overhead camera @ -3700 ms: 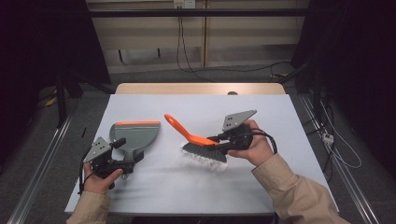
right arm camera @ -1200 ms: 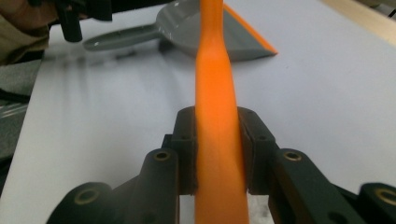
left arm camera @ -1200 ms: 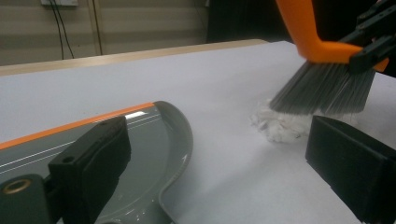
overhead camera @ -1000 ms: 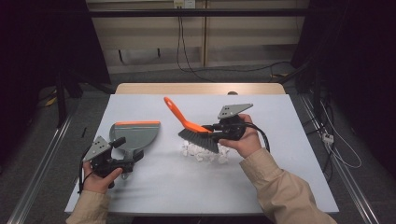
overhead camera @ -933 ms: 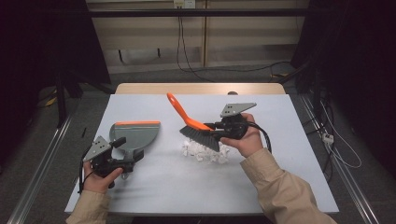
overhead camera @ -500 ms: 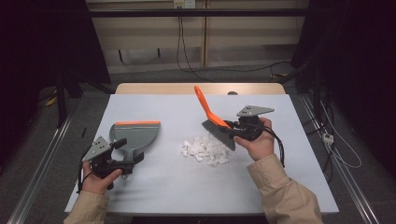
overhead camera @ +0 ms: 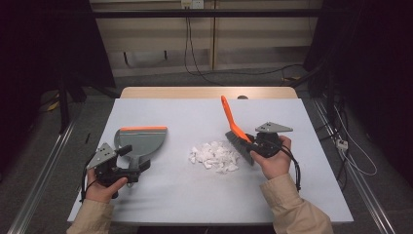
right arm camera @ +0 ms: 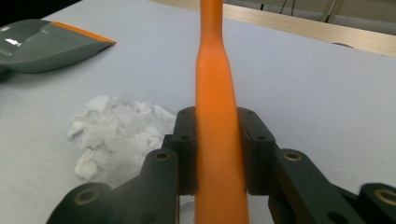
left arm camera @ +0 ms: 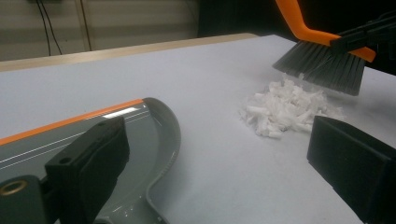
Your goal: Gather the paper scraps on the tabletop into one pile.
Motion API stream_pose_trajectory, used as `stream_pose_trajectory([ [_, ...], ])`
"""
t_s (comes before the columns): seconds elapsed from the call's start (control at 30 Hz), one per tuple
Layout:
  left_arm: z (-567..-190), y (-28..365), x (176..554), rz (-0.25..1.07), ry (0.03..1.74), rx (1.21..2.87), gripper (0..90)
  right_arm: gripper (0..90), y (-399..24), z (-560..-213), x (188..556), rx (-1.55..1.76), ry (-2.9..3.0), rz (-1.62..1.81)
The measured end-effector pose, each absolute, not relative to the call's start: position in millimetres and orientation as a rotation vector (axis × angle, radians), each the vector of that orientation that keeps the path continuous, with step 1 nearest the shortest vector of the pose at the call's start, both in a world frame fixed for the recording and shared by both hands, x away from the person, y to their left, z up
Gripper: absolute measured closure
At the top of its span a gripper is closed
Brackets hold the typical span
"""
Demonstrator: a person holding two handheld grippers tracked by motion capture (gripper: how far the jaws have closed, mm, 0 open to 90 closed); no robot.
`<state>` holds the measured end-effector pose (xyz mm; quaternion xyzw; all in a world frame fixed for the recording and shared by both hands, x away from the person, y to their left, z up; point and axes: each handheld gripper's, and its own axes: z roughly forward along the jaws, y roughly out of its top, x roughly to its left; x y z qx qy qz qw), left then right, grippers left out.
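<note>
OK, your right gripper (overhead camera: 254, 144) is clamped on the stiff brush (overhead camera: 236, 138) handle; paper scraps (overhead camera: 214, 156) beside its bristles are featherlight, so sweep gently.

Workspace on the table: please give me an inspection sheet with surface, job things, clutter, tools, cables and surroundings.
Surface: white table top, flat; wooden edge at the far side.
Job's things: pile of white paper scraps in the middle; grey dustpan with orange lip to its left; orange-handled brush to its right, bristles beside the pile.
Clutter: nothing seen besides the scraps.
Tools: right tool shut on the brush handle; left tool at the dustpan handle, jaws apart in the left gripper view, grip unclear.
Cables: black cable trails from the right tool; wires hang behind the table.
Surroundings: dark room, floor rails at the sides.
</note>
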<state>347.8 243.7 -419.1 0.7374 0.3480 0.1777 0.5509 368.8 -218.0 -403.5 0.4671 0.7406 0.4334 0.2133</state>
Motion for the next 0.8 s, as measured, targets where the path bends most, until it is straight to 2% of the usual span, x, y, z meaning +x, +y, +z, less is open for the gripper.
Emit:
stream_pose_trajectory([
  [0.47, -418, 244, 345, 0.422, 0.825, 1.753, 5.4, 72.0, -214, -411, 357, 1.322, 1.992, 1.115],
  [0.8, -419, 246, 342, 0.425, 0.828, 1.757, 5.4, 72.0, -207, -421, 361, 1.378, 1.945, 1.069],
])
